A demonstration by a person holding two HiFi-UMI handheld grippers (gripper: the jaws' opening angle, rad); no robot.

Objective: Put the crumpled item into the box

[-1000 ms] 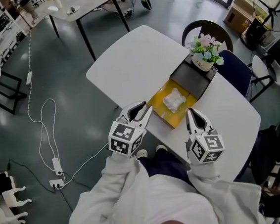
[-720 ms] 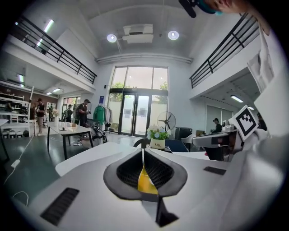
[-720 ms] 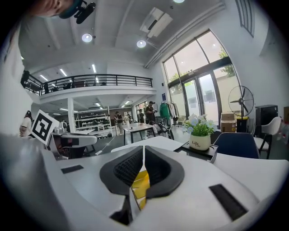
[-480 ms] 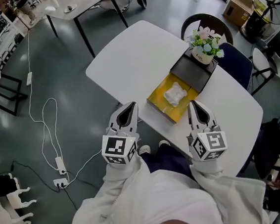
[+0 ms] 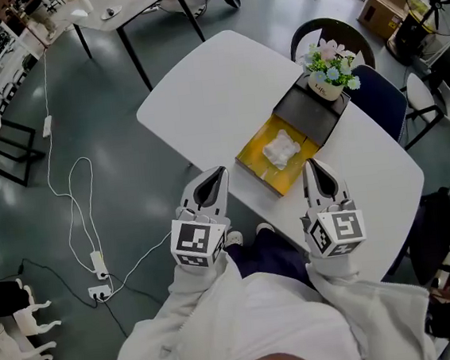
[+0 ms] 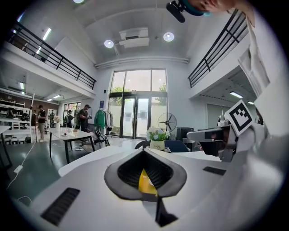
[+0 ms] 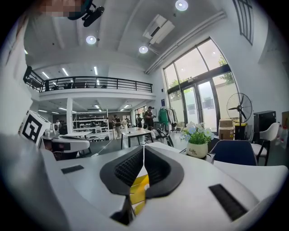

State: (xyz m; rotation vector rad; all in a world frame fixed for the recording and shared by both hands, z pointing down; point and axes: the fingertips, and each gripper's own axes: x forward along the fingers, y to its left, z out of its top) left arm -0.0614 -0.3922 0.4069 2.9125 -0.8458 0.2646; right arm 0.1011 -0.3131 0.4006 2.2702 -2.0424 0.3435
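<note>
- Lying inside the yellow box (image 5: 253,166), the white crumpled item (image 5: 280,148) touches neither gripper. The box's dark lid (image 5: 311,116) is folded open behind it, toward the flower pot (image 5: 327,86).
- The box sits on the white table (image 5: 215,88), close to the edge nearest the person.
- The left gripper (image 5: 215,178) hangs at that near edge, just beside the box's near corner. Its jaws stood apart a second ago and are now pressed together with nothing between them.
- The right gripper (image 5: 314,171) hovers over the table just beside the box's other side, its jaws likewise closed and empty.
- With the item already in the box and the left jaws shut on nothing, the placing step looks finished. What remains, if anything, is probably drawing both grippers back, or perhaps closing the lid.
</note>
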